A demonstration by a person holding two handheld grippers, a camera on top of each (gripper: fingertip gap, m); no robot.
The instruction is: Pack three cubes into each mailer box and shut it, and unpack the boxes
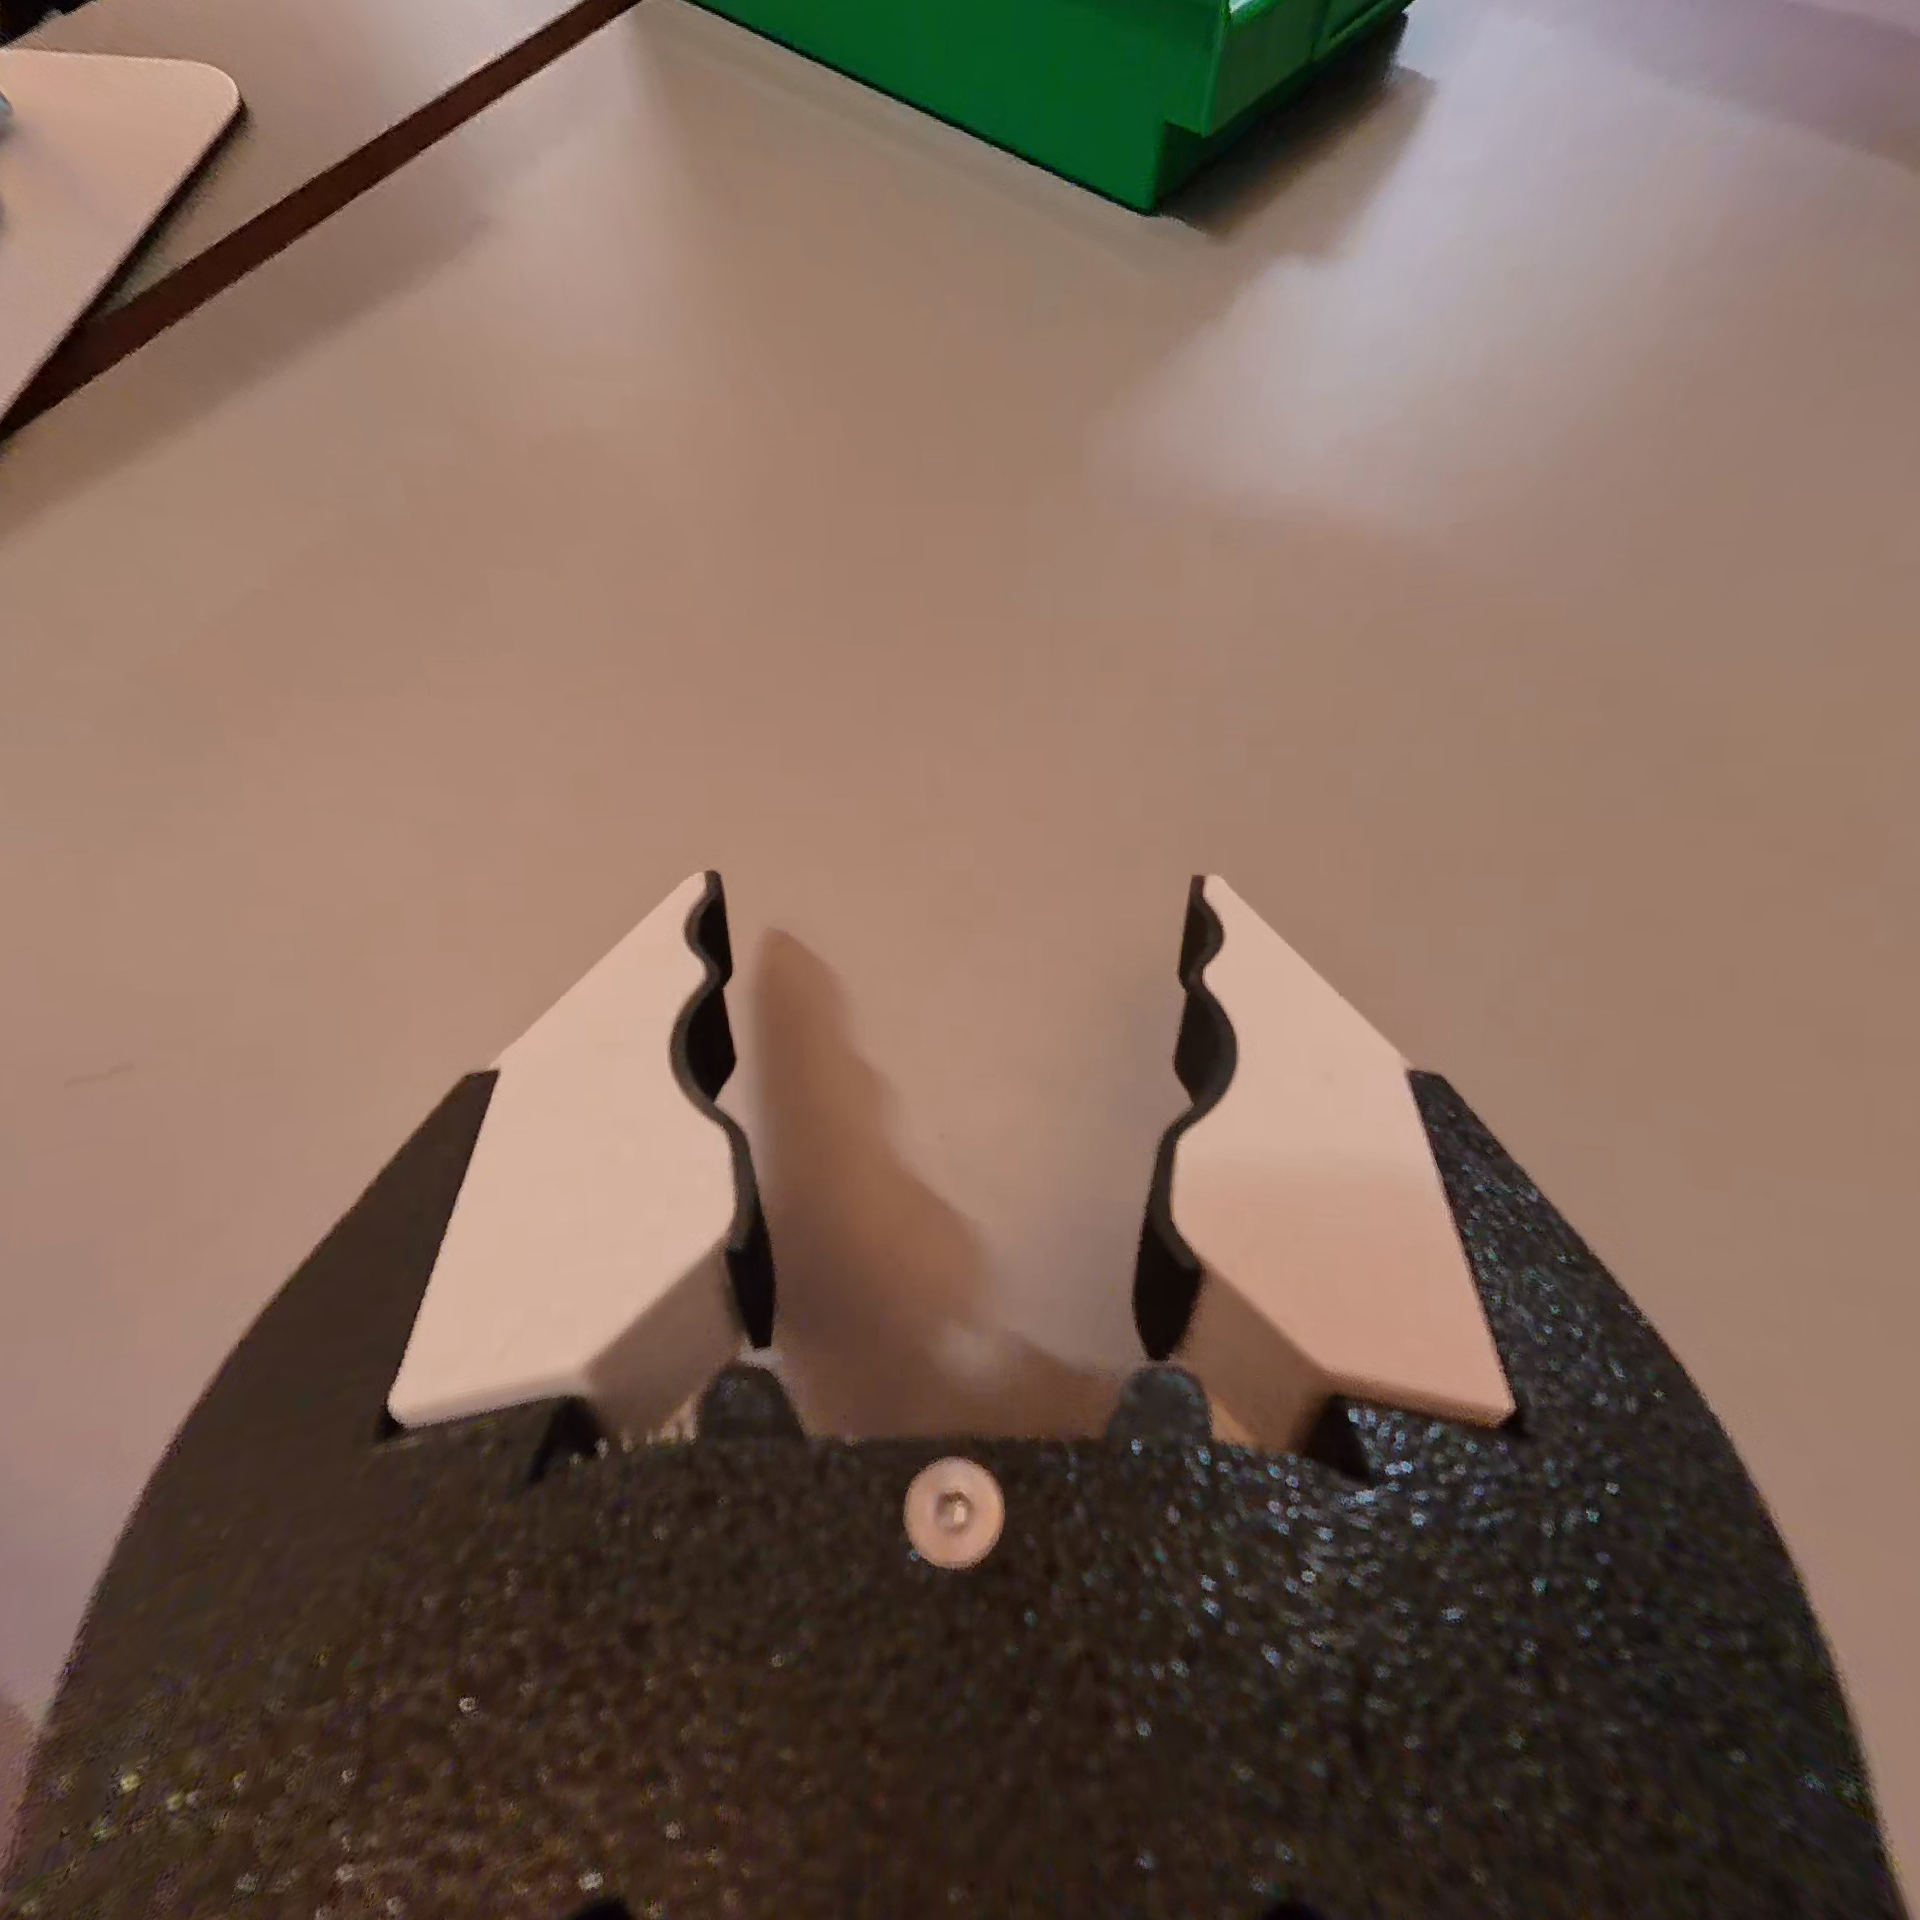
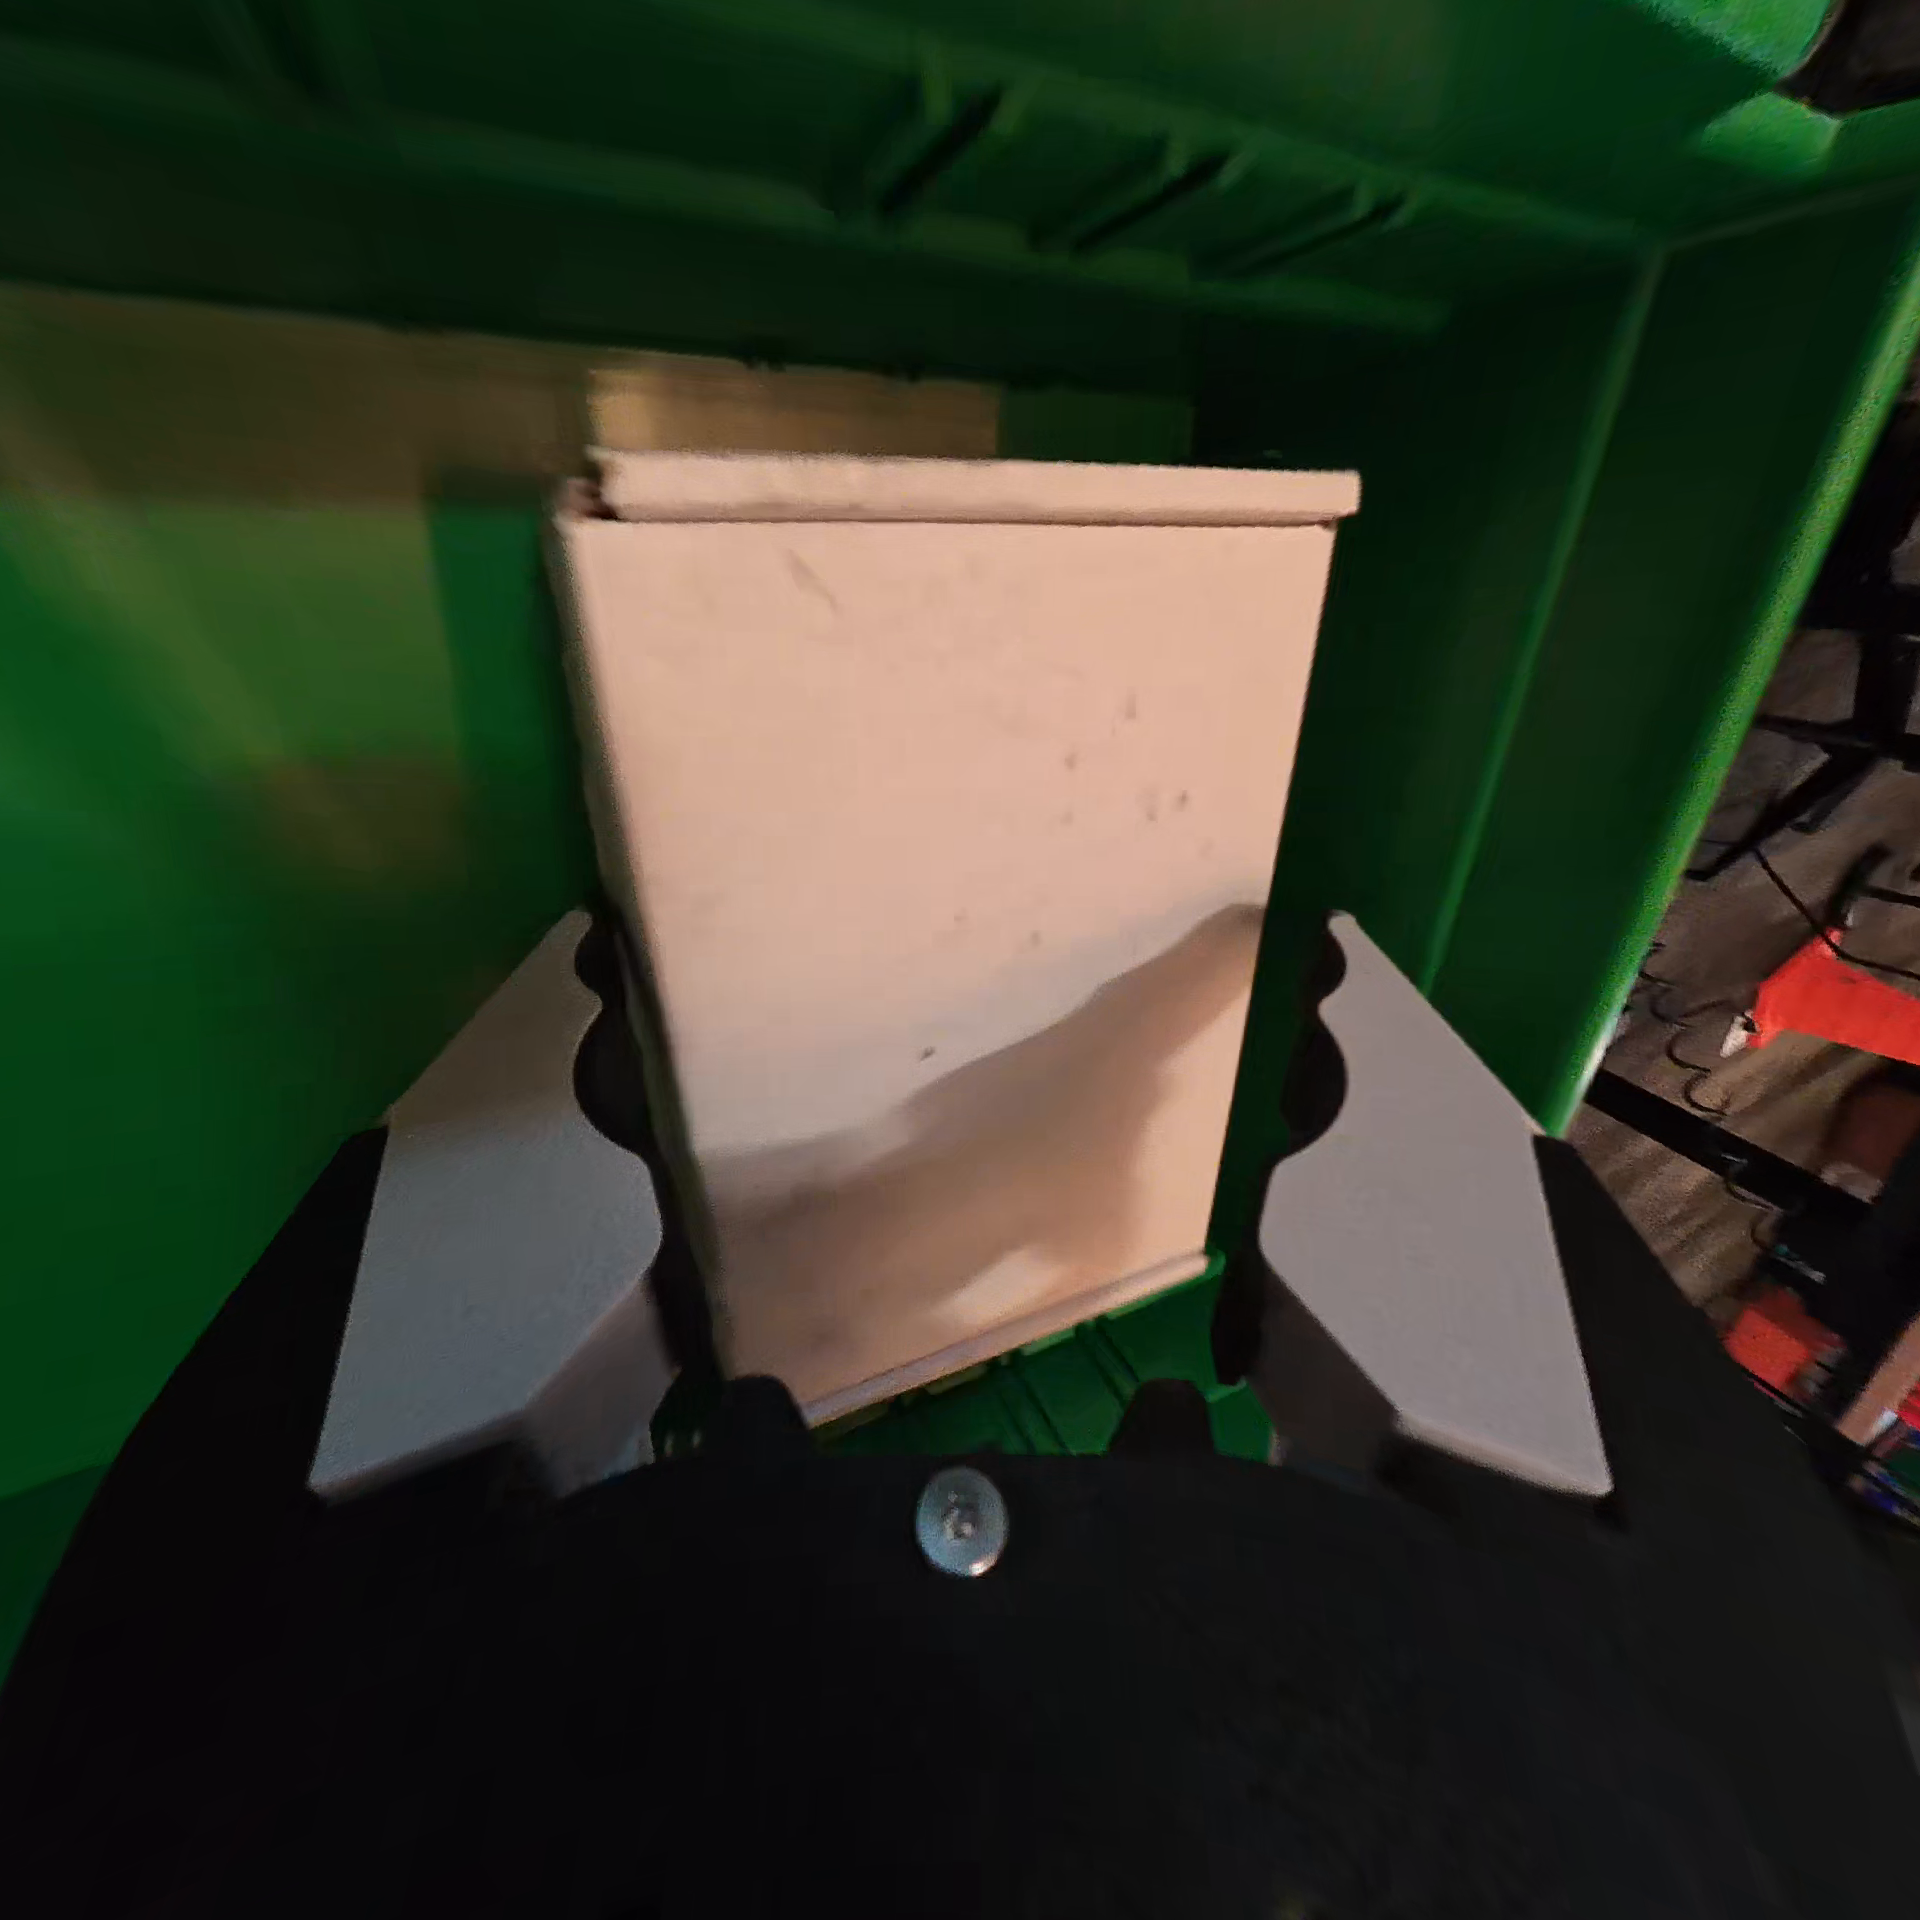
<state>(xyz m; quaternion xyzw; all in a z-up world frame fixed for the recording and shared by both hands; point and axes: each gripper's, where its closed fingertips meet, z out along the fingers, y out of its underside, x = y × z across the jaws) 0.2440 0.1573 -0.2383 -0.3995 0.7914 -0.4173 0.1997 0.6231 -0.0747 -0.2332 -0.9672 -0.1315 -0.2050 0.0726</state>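
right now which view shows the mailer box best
The right wrist view. The closed mailer box fills its centre, between the fingers of the right gripper, inside the green bin. The left wrist view shows none of it, only the open left gripper, bare table and the bin's corner.

The left wrist camera is looking steeply down over its fingers at the bare table point(image 1: 935, 520), the green bin point(image 1: 1091, 94) lying far off. The right wrist camera is peering close into that green bin point(image 2: 1558, 623); only the bin is being shared.
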